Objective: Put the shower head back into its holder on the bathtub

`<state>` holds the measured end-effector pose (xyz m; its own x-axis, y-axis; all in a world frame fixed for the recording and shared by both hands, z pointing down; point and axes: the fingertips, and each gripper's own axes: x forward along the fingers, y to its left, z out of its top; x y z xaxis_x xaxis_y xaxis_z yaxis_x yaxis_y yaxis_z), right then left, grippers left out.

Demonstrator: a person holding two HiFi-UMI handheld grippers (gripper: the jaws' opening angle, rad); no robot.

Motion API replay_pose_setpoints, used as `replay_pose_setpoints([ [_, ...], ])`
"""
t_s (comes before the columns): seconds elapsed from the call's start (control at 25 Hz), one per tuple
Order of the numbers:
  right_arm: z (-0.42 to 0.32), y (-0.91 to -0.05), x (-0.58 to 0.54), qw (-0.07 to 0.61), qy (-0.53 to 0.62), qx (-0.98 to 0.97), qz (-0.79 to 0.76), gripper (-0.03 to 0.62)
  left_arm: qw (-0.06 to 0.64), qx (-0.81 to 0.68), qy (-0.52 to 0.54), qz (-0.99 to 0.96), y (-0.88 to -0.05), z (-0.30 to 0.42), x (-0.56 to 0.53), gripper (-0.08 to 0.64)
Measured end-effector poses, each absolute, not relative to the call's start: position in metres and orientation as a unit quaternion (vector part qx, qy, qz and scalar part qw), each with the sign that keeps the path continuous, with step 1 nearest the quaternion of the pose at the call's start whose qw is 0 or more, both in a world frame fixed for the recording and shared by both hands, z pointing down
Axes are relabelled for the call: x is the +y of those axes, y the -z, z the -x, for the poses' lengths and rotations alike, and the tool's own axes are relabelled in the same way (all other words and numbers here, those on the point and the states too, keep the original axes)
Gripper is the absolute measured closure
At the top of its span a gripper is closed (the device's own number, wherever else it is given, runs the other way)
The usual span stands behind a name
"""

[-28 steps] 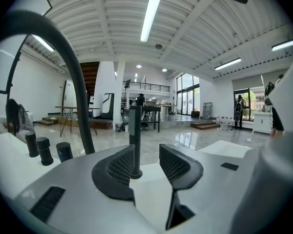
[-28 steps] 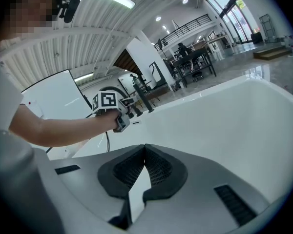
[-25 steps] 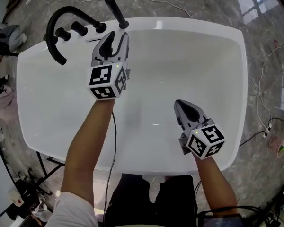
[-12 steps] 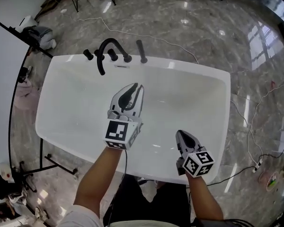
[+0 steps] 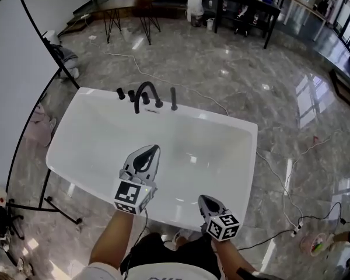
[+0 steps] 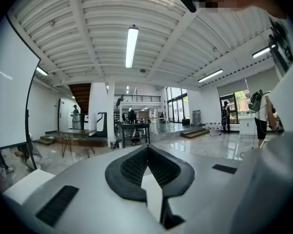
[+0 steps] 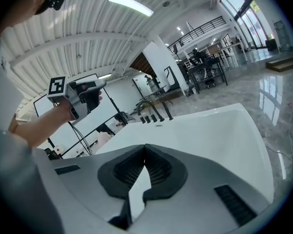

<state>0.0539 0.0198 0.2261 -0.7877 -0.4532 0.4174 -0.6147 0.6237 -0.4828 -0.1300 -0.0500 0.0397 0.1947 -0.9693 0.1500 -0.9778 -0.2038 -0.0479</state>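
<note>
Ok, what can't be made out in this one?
- Head view: the shower head on the bathtub rim is too small to tell whether it sits in a holder.
- Right gripper view: the same fixtures are tiny; no holder can be told apart.
- Left gripper view: the left gripper fills the bottom with its own body; no bathtub shows.

The pictures were bright and even. A strip light (image 7: 129, 4) high above the bathtub (image 7: 210, 130) burned out white; the polished floor (image 5: 303, 92) right of the bathtub carried window glare. Fisheye distortion bent all edges around the bathtub, and corners fell black.
</note>
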Motion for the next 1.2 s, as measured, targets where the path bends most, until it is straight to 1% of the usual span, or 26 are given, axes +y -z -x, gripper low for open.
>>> replay_pose_setpoints([
  [0.16, -0.063, -0.188, 0.027, 0.107, -0.290, -0.895, -0.322, 0.581, 0.030, -0.616, -0.068, -0.785, -0.011, 0.116, -0.013, 0.541],
  [0.36, -0.064, -0.140, 0.054, 0.083, -0.250, -0.897, -0.354, 0.581, 0.027, -0.607, -0.067, -0.791, 0.010, 0.123, 0.054, 0.541],
  [0.48, -0.057, -0.113, 0.085, 0.074, -0.224, -0.898, -0.370, 0.581, 0.015, -0.610, -0.061, -0.790, 0.027, 0.143, 0.100, 0.541],
  [0.68, -0.031, -0.073, 0.144, 0.068, -0.196, -0.904, -0.373, 0.581, 0.015, -0.618, -0.030, -0.786, 0.046, 0.173, 0.183, 0.541],
  [1.0, 0.000, 0.004, 0.248, 0.026, -0.151, -0.920, -0.361, 0.581, 0.027, -0.592, 0.002, -0.805, 0.065, 0.175, 0.302, 0.541],
  [1.2, -0.013, 0.048, 0.301, 0.025, -0.112, -0.925, -0.362, 0.580, 0.034, -0.576, 0.001, -0.817, 0.073, 0.152, 0.343, 0.541],
])
